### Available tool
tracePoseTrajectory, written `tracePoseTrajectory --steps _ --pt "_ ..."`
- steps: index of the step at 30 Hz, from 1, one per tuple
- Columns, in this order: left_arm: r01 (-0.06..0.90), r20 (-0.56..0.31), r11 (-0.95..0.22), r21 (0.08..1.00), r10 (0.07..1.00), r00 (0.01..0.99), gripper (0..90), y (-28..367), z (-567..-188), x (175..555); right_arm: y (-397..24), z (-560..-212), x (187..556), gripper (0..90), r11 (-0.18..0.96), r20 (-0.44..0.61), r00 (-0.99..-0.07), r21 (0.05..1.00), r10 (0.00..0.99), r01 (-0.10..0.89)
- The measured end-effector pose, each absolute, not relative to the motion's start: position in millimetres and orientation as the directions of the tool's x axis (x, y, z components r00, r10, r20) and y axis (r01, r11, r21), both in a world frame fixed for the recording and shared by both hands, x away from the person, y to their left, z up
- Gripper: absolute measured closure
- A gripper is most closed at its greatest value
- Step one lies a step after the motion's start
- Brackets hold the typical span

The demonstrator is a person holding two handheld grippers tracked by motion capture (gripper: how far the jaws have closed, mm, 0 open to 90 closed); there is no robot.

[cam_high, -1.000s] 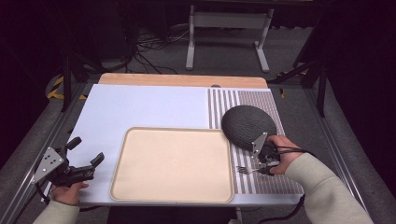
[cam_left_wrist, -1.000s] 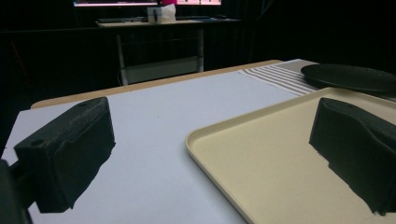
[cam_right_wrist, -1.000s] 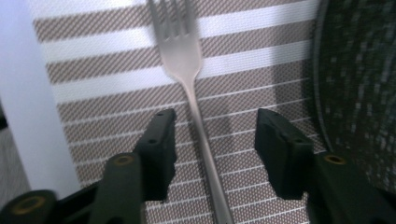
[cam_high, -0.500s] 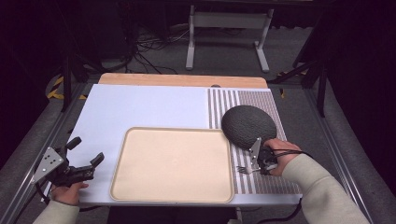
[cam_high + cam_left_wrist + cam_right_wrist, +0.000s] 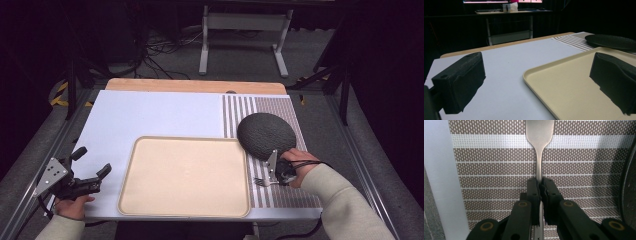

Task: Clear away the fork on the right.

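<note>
A dark room surrounds the white tabletop (image 5: 150, 115); the beige tray (image 5: 184, 176) looks bare. The right tongs (image 5: 540, 185), having just closed, pinch a fork (image 5: 539, 150) over the striped mat (image 5: 280, 107), beside the dark plate (image 5: 266, 135). The left tongs (image 5: 90, 167) gape wide.

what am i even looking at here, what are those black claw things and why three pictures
A person sits at a table holding a hand-held gripper in each hand. The high view looks down from above; the other two pictures come from small cameras riding on each tool.

On the table lie a beige tray, a dark round plate and a striped placemat.

The right gripper has just been closing its fingers on a fork, which lies on the placemat beside the plate; its handle is pinched between them. The left gripper waits open by the tray's left edge, holding nothing.
</note>
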State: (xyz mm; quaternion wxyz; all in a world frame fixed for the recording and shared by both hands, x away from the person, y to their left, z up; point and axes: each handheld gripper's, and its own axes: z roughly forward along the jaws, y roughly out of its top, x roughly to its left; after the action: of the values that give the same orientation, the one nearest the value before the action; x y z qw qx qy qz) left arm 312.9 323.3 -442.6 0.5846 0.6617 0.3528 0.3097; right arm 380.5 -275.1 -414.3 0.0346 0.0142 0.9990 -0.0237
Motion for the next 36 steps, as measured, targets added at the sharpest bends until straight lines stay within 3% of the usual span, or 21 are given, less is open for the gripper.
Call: tracePoseTrajectory --steps 16,36 --pt "0.107 -0.008 -0.063 0.992 0.829 0.559 0.6 322.7 -443.2 313.5 -273.6 -391.4 376.4 85.0 0.998 -0.103 -0.993 0.038 0.055 0.052" --pt "0.110 -0.015 -0.056 0.992 0.832 0.555 0.6 323.8 -443.6 313.6 -272.7 -353.8 374.4 85.1 0.947 -0.141 -0.975 0.296 0.169 0.122"
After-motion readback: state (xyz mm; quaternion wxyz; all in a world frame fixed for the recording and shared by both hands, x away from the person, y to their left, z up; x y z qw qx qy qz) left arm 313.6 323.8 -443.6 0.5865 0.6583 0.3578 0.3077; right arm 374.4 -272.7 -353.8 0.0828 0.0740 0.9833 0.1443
